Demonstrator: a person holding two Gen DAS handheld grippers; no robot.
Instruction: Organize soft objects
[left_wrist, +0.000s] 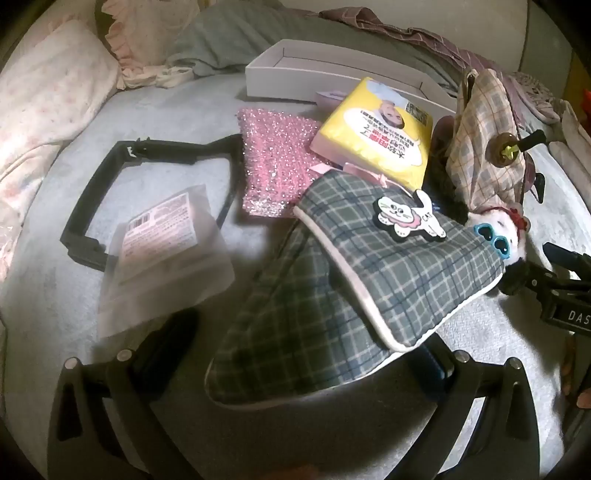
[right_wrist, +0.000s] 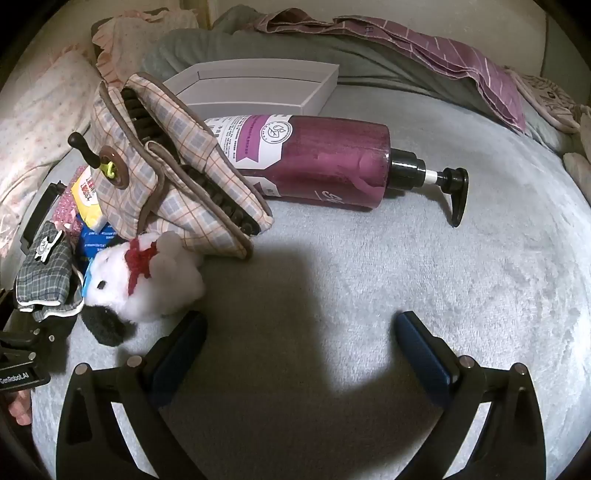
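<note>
Left gripper (left_wrist: 301, 347) jaws spread wide, green plaid pouch (left_wrist: 369, 266) lying between them on bed (left_wrist: 166, 122), not pinched. Right gripper (right_wrist: 301, 349) jaws released, empty, plush toy (right_wrist: 147, 280) just beside. Risk: slack fabric bunches, slips; cat badge (left_wrist: 410, 218) snags.
</note>
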